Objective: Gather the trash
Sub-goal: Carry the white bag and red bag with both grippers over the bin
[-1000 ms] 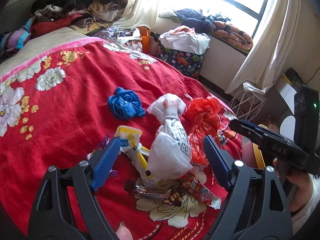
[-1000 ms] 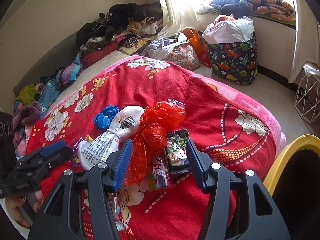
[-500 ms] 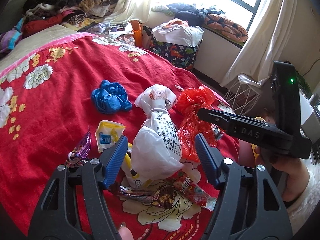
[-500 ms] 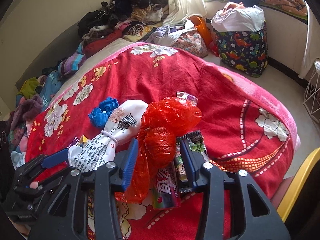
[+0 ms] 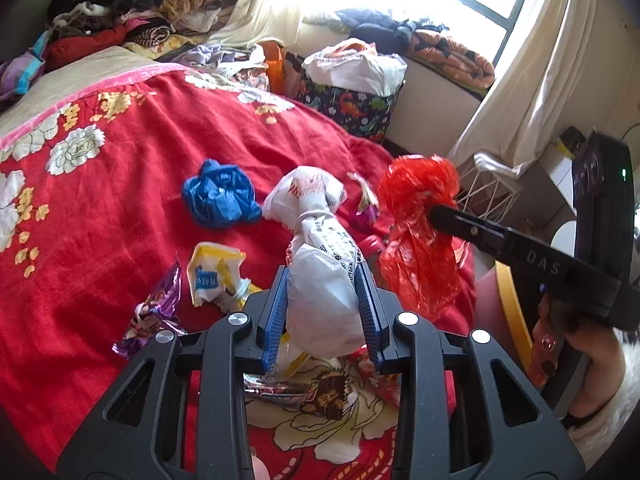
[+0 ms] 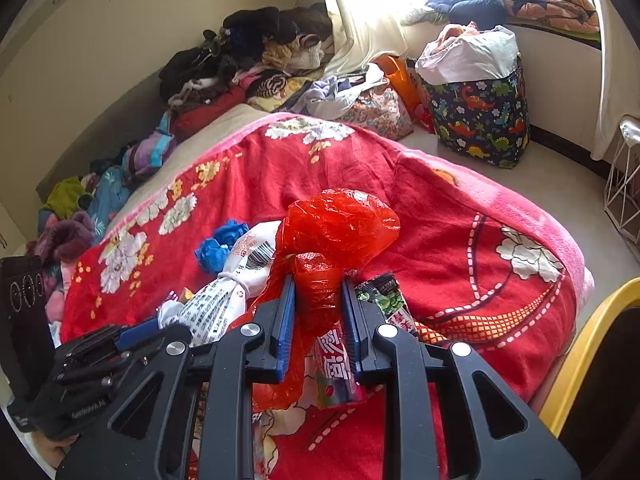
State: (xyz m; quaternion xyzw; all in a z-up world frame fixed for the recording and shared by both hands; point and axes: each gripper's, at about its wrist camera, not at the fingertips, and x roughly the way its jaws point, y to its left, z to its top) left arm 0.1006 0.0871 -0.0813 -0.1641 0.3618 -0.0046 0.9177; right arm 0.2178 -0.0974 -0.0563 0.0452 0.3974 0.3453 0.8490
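A knotted white plastic bag lies on the red flowered blanket. My left gripper is closing on it, with both blue pads pressed into its sides. My right gripper is closing on a crumpled red plastic bag, and its pads squeeze the bag's neck. The left wrist view shows the red plastic bag lifted at the right gripper's tip. Loose on the blanket are a blue bag, a yellow-white wrapper, a purple wrapper and snack wrappers.
A yellow-rimmed bin stands off the bed's right edge. A dinosaur-print basket full of laundry and a white wire basket sit on the floor by the window. Piled clothes line the bed's far side.
Both grippers' jaws have narrowed from wide open onto their bags: left on the white bag, right on the red bag. The red bag now stands raised off the blanket.
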